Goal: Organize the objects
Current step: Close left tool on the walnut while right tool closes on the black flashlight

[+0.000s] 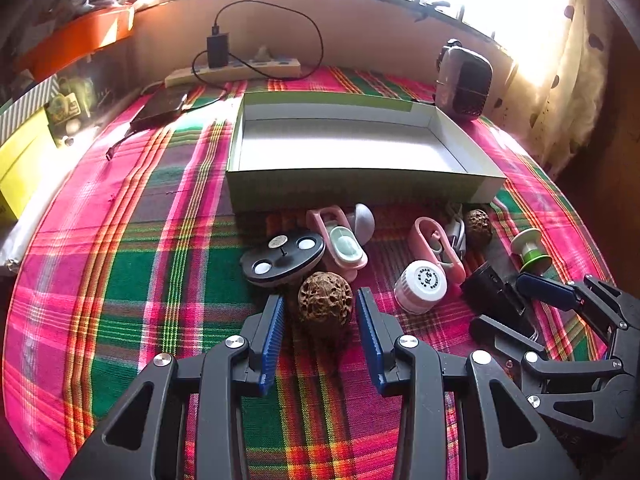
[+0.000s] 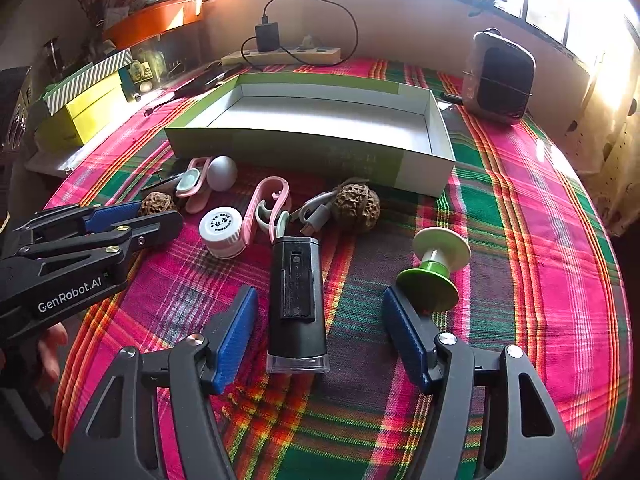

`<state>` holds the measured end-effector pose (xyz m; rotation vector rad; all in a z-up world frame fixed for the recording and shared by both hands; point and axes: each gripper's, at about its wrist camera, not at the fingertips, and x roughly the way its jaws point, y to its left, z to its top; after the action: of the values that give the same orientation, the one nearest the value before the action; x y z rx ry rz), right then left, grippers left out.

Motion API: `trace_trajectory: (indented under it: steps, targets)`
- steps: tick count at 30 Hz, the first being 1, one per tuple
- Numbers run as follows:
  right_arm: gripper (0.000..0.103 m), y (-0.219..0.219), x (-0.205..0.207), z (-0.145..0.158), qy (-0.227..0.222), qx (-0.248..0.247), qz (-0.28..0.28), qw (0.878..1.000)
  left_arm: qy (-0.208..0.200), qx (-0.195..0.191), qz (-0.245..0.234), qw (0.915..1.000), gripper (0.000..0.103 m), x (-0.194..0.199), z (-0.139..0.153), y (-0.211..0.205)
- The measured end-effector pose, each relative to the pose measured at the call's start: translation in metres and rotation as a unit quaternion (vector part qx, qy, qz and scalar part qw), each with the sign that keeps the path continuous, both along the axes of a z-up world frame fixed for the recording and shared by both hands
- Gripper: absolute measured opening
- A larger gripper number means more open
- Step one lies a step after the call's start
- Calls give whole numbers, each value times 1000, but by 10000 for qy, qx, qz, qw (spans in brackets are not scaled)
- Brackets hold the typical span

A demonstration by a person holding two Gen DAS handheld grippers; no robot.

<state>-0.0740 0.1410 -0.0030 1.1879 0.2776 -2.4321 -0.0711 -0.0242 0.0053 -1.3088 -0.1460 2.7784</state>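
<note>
Your left gripper (image 1: pixel 320 320) holds its fingers apart with a walnut (image 1: pixel 325 300) between them; your right gripper (image 2: pixel 320 328) fingers spread around a black device (image 2: pixel 296 296).

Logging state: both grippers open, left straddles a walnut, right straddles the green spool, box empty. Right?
Not quite: the right gripper straddles the black device; the green spool sits outside its right finger, per the right wrist view. The rest holds.
</note>
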Motion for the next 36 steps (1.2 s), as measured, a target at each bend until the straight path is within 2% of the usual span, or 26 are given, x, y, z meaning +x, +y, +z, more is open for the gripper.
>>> trace_trajectory:
  steps: [10, 15, 16, 18, 25, 27, 36]
  targets:
    - [64, 3, 0, -1, 10, 4, -27, 10000, 31, 8, 26, 10000, 33, -1, 0, -1]
    - [57, 4, 0, 0, 18, -18, -65, 10000, 23, -69, 71, 9999, 27, 0, 0, -1]
    - [56, 3, 1, 0, 25, -15, -47, 10000, 19, -73, 73, 9999, 27, 0, 0, -1]
    - [47, 1, 3, 1, 35, -30, 16, 10000, 22, -62, 83, 9999, 27, 0, 0, -1]
    - [39, -2, 6, 1, 56, -33, 109, 9999, 29, -51, 92, 9999, 26, 1, 0, -2]
    - [31, -3, 7, 2, 55, -62, 153, 9998, 27, -55, 94, 9999, 26, 1, 0, -1]
    - [29, -5, 8, 2, 43, -92, 181, 9998, 34, -73, 105, 9999, 26, 3, 0, -2]
